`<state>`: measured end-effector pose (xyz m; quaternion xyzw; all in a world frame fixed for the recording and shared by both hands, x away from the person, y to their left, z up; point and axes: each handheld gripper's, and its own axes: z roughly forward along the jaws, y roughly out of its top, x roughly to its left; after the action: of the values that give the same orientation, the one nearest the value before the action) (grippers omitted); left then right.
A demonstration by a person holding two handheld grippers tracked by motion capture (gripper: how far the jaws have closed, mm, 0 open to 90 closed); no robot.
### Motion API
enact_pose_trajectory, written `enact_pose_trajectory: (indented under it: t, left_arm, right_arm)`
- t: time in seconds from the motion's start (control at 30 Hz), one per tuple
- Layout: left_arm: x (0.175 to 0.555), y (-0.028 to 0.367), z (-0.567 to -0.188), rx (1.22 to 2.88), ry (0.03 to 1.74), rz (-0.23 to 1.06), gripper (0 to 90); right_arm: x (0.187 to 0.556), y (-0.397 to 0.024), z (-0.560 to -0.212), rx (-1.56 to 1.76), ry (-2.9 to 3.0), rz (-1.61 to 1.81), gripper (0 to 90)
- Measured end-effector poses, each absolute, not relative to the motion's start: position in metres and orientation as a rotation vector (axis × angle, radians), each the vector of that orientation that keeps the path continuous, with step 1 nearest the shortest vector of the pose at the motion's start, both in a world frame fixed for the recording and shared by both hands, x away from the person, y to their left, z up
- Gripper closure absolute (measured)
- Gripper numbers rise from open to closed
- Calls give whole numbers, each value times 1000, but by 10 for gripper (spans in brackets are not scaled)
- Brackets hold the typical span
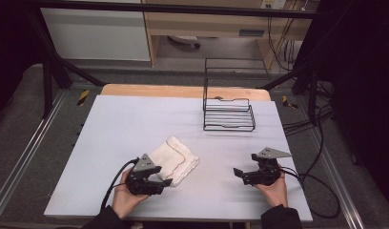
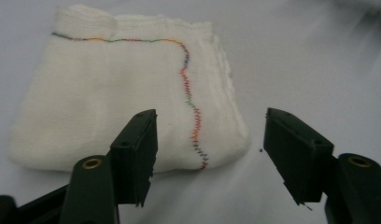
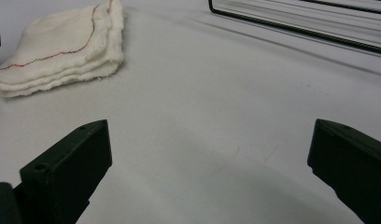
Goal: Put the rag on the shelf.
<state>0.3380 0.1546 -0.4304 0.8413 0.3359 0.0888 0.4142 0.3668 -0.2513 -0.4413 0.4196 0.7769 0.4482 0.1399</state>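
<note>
Nearest, at the bottom edge of the high view: two dark sleeves, cut off by the frame, each hand wrapped around a gripper. Left gripper [image 1: 157,183] low over the table [image 1: 126,124], jaws apart at a moderate gap, nothing between them; in its own view [image 2: 209,140] aimed at the near corner of the cloth [image 2: 123,98], left jaw overlapping the cloth's near edge, contact impossible to judge. Right gripper [image 1: 240,174] well to the right, jaws spread wide and empty, pointed leftward over bare table [image 3: 212,135].

Just beyond the left gripper: cloth [image 1: 176,160], folded in layers, flat on the table left of centre, long axis running from near right to far left. Its near corner hidden behind the left gripper from above. Multicoloured stitch line [image 2: 191,88] bending along one edge.

Farthest: black wire rack [image 1: 228,114] at the table's far right, its upright frame thin and hard to trace against the background; cropped in the right gripper view [image 3: 300,21].
</note>
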Motion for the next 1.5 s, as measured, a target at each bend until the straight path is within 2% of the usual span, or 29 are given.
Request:
enact_pose_trajectory:
  t: [0.23, 0.43, 0.8, 0.87, 1.0, 1.2, 1.5]
  left_arm:
    - [335, 135, -438, 2168, 870, 198, 484]
    - [335, 128, -441, 2181, 908, 258, 606]
    - [336, 119, -442, 2205, 930, 300, 686]
    - [337, 118, -443, 2207, 936, 313, 746]
    - [338, 116, -442, 2222, 935, 320, 808]
    - [340, 119, -440, 2230, 925, 302, 845]
    - [337, 130, -434, 2261, 885, 268, 851]
  right_arm:
    - [367, -251, -441, 1211, 2244, 1298, 3]
    - [367, -251, -441, 1209, 2244, 1299, 4]
    - [368, -251, -442, 1209, 2245, 1299, 4]
    - [368, -251, -442, 1214, 2247, 1301, 4]
    - [368, -250, -441, 1213, 2244, 1304, 5]
    - [368, -245, -440, 1195, 2256, 1304, 7]
    - [367, -243, -441, 1197, 2264, 1309, 10]
